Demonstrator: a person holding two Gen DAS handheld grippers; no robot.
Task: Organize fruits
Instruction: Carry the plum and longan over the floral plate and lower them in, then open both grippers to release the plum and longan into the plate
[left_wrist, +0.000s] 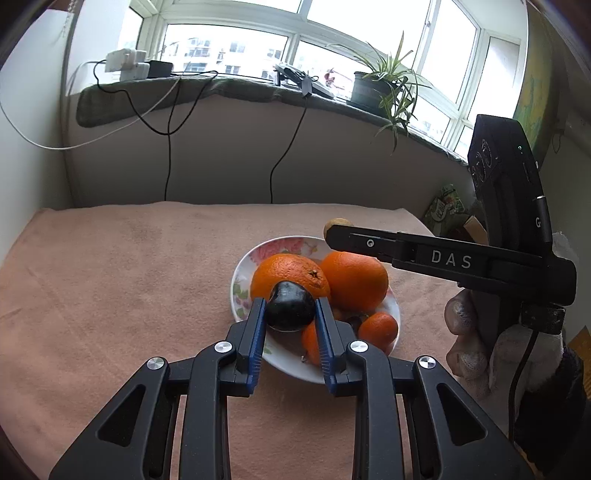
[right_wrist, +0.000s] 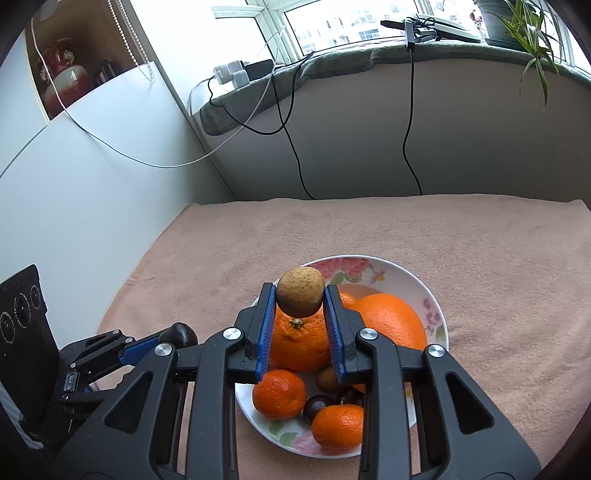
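Note:
A floral plate (left_wrist: 243, 269) (right_wrist: 413, 273) on the pink cloth holds two large oranges (left_wrist: 354, 280) (right_wrist: 391, 325), small tangerines (left_wrist: 378, 328) (right_wrist: 279, 393) and small dark and brown fruits (right_wrist: 317, 406). My left gripper (left_wrist: 290, 304) is shut on a dark round fruit (left_wrist: 291, 308) just above the plate's near edge; it also shows in the right wrist view (right_wrist: 183, 334). My right gripper (right_wrist: 300, 293) is shut on a brown speckled round fruit (right_wrist: 301, 291) above the oranges; the fruit shows behind the right gripper's finger in the left wrist view (left_wrist: 338, 223).
The pink cloth (left_wrist: 129, 277) covers the table up to a grey wall. A windowsill (left_wrist: 221, 86) with chargers, cables and a potted plant (left_wrist: 384, 85) runs behind. A white panel (right_wrist: 74, 184) stands at the left. Packages (left_wrist: 445, 206) lie at the right edge.

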